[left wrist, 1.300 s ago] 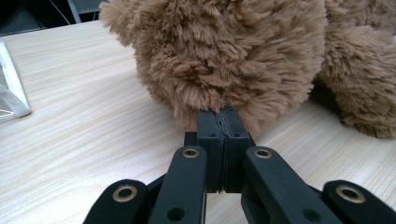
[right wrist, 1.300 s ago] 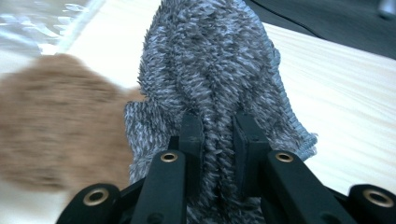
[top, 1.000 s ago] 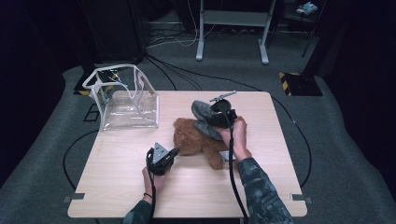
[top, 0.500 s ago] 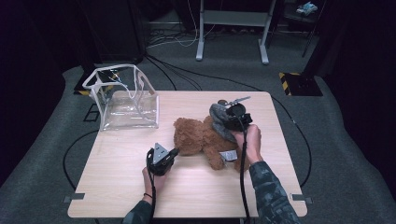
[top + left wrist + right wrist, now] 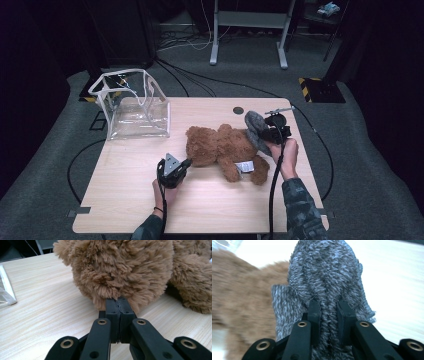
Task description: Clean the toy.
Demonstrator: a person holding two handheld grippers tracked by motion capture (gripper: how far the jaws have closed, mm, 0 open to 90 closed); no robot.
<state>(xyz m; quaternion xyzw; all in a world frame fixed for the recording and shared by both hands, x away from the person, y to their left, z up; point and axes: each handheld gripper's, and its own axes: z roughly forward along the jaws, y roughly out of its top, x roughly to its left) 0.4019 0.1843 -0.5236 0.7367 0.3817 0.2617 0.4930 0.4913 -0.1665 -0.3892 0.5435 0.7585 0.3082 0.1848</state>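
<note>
- Brown bear [image 5: 225, 150] lying on its side near the middle of the table [image 5: 125, 200], head toward the left edge, legs toward the right edge.
- White tag [image 5: 244, 166] on the bear's underside, facing the near edge.
- Left gripper [image 5: 187, 162] low over the table, just in front of the bear's head, held from the near edge by the left hand [image 5: 166, 192].
- In the left gripper view, jaws pressed together with their tips buried in the brown fur [image 5: 117, 270]; a tuft seemingly pinched, though hard to tell how much.
- Right gripper [image 5: 261, 131] up over the bear's rear end, toward the right edge, gripped by the right hand [image 5: 286, 152].
- Grey knit [image 5: 254, 129] clamped between the right jaws, hanging against the bear's back.
- In the right gripper view, jaws squeezing a fold of the knit [image 5: 327, 277], bear blurred at the left [image 5: 239, 295].
- Clear bag [image 5: 134, 105] standing open at the far left corner, well apart from the bear.
- Small dark round hole [image 5: 238, 110] near the far edge, just beyond the knit.
- Cables [image 5: 272, 195] trailing from both grippers toward the near edge.
</note>
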